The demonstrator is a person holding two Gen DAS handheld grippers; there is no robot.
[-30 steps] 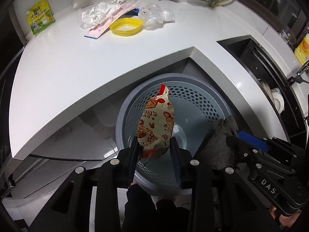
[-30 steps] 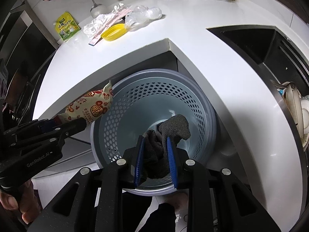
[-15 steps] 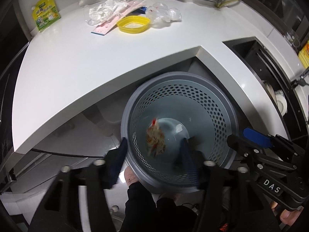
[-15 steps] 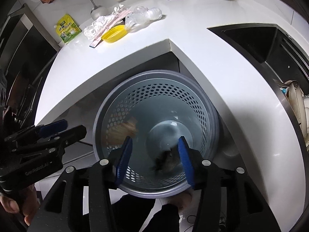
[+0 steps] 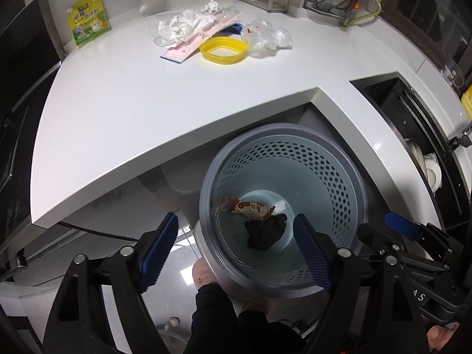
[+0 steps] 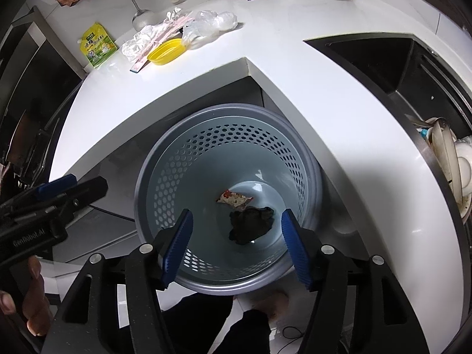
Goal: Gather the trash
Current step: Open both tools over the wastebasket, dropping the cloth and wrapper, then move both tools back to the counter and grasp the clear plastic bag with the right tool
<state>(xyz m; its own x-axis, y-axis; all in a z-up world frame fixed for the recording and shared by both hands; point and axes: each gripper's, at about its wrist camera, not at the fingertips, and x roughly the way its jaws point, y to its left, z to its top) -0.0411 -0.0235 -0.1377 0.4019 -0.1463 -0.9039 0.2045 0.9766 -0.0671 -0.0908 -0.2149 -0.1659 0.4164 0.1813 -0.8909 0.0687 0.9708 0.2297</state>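
A grey-blue perforated waste basket (image 5: 348, 183) (image 6: 165, 177) stands on the floor below the counter's inner corner. At its bottom lie a printed snack wrapper (image 5: 250, 208) (image 6: 234, 200) and a dark grey cloth (image 5: 265, 231) (image 6: 250, 225). My left gripper (image 5: 236, 244) hangs above the basket's near rim, its jaws opening with nothing between them. Over the basket my right gripper (image 6: 236, 247) is also opening and empty. Each gripper shows at the edge of the other's view.
On the white counter (image 5: 132, 112) (image 6: 324, 94) lie crumpled white paper (image 5: 180, 26), a pink strip (image 5: 194, 44), a yellow lid (image 5: 223, 50) (image 6: 165, 51), clear plastic (image 5: 268, 38) (image 6: 212, 23) and a green pouch (image 5: 88, 19) (image 6: 98, 44). A sink with dishes (image 6: 442, 153) is at right. The person's feet stand by the basket.
Both grippers opened. The snack wrapper dropped from the left one and the dark cloth from the right one; both now lie at the basket's bottom.
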